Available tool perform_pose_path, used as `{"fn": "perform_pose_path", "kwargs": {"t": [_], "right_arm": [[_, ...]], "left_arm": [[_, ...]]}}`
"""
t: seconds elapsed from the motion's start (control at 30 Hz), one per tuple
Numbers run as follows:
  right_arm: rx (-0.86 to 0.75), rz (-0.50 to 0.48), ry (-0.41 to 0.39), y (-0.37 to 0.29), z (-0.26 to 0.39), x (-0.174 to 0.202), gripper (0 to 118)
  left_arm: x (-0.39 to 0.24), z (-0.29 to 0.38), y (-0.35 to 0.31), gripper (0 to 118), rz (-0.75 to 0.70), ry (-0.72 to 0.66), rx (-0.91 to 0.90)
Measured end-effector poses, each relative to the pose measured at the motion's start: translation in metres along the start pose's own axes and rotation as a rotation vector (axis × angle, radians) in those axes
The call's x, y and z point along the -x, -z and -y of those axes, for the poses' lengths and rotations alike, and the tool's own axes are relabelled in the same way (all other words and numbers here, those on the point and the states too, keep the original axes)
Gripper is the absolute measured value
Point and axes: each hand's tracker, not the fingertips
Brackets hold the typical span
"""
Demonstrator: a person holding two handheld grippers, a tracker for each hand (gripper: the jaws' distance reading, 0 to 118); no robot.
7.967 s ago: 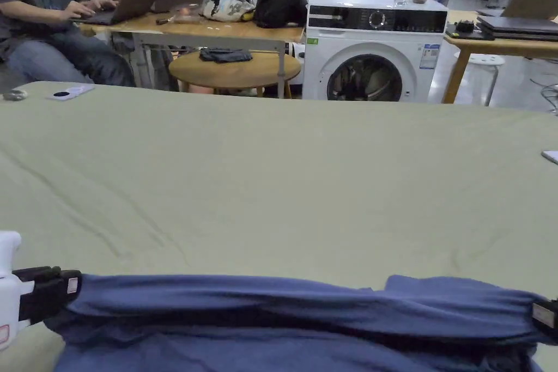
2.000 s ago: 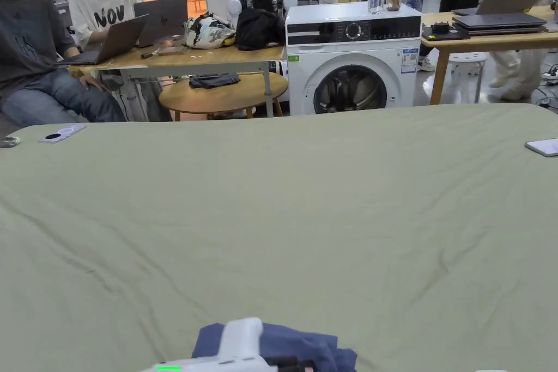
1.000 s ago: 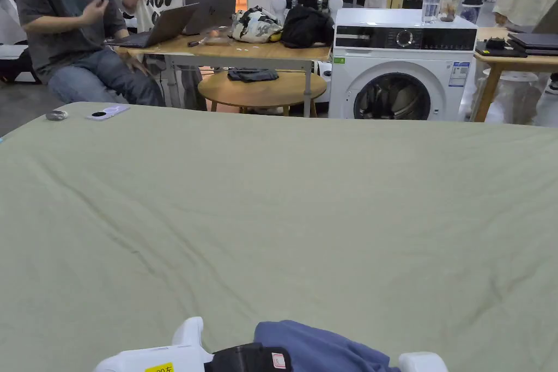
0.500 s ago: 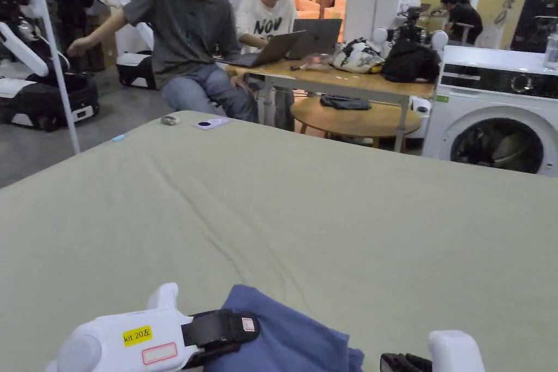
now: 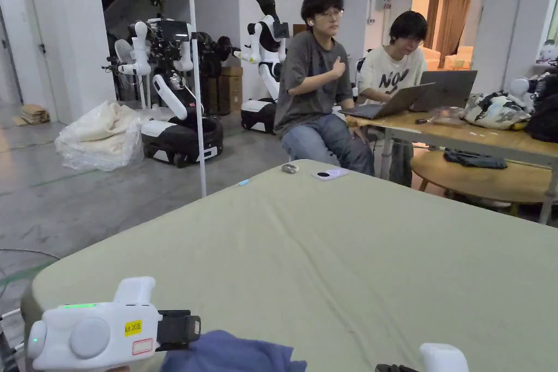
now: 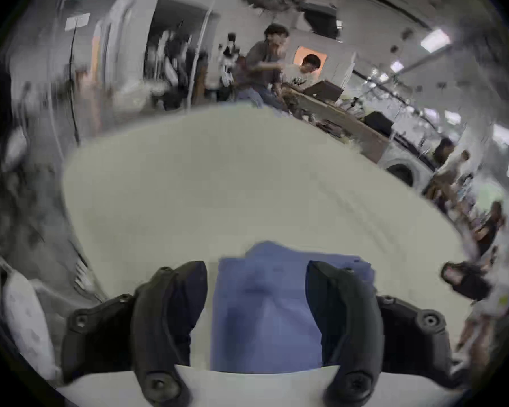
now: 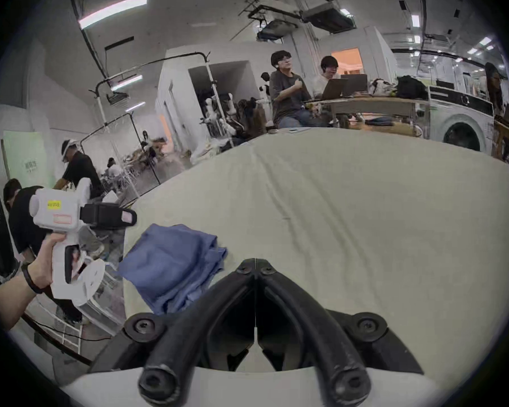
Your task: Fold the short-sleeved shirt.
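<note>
I stand at the near edge of a big table [image 5: 338, 258] covered in pale green cloth; the blue shirt [image 7: 174, 263] lies on it as a small folded bundle, close to the near left corner, with layered edges showing on its right side. My left gripper [image 6: 256, 269] is white with black jaws, and I hold it by its handle in my left hand [image 7: 46, 262]; its jaws stand spread apart with nothing between them, and through the gap the shirt lies flat on the table below; from the right gripper view it hangs above and just left of the shirt, not touching it. My right gripper [image 7: 255, 262] has its two jaws pressed tip to tip, holding nothing; it sits just right of the shirt, over bare green cloth. At the far left corner of the table lie a phone [image 5: 329, 174] and a small grey object [image 5: 290, 168]; beyond them two people sit at a wooden desk [image 5: 463, 136] with laptops; a washing machine [image 7: 460, 122] stands to the right.
</note>
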Motion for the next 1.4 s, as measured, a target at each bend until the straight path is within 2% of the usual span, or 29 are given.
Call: {"fn": "perform_pose_path", "kwargs": {"t": [0.1, 0.2, 0.23, 0.27, 0.37, 0.47, 0.6, 0.67, 0.77, 0.9, 0.93, 1.13, 1.3, 1.4], "right_arm": [[-0.036, 0.026, -0.013, -0.021, -0.004, -0.007, 0], [-0.087, 0.067, 0.005, -0.053, -0.010, -0.019, 0], [-0.112, 0.085, 0.000, -0.068, -0.012, -0.024, 0], [-0.143, 0.115, -0.008, -0.082, -0.013, -0.028, 0], [-0.206, 0.200, -0.032, -0.135, -0.015, -0.047, 0], [-0.272, 0.331, -0.078, -0.193, -0.010, -0.067, 0], [-0.330, 0.501, -0.092, -0.265, 0.002, -0.098, 0], [-0.366, 0.596, -0.086, -0.294, 0.010, -0.112, 0], [-0.408, 0.704, -0.016, -0.332, 0.021, -0.131, 0], [-0.468, 0.837, -0.062, -0.355, 0.026, -0.136, 0], [-0.454, 0.834, -0.065, -0.356, 0.027, -0.134, 0], [-0.451, 0.875, -0.069, -0.358, 0.043, -0.110, 0], [-0.460, 0.851, -0.067, -0.358, 0.043, -0.101, 0], [-0.502, 0.806, -0.038, -0.361, 0.042, -0.100, 0]], "left_arm": [[-0.032, -0.011, -0.035, 68, -0.029, 0.085, -0.134], [-0.081, -0.016, -0.073, 32, 0.087, 0.149, -0.264], [-0.103, -0.016, -0.081, 9, 0.130, 0.176, -0.304], [-0.123, -0.016, -0.087, 0, 0.153, 0.209, -0.319], [-0.188, -0.009, -0.100, 0, 0.242, 0.241, -0.400], [-0.252, 0.003, -0.106, 0, 0.334, 0.288, -0.462], [-0.326, 0.022, -0.115, 0, 0.473, 0.314, -0.529], [-0.355, 0.031, -0.122, 0, 0.486, 0.361, -0.572], [-0.386, 0.036, -0.135, 0, 0.492, 0.397, -0.592], [-0.398, 0.051, -0.152, 0, 0.472, 0.372, -0.594], [-0.393, 0.057, -0.157, 0, 0.405, 0.344, -0.614], [-0.376, 0.071, -0.164, 0, 0.380, 0.391, -0.596], [-0.365, 0.071, -0.161, 0, 0.407, 0.360, -0.569], [-0.366, 0.073, -0.161, 0, 0.431, 0.348, -0.565]]}}
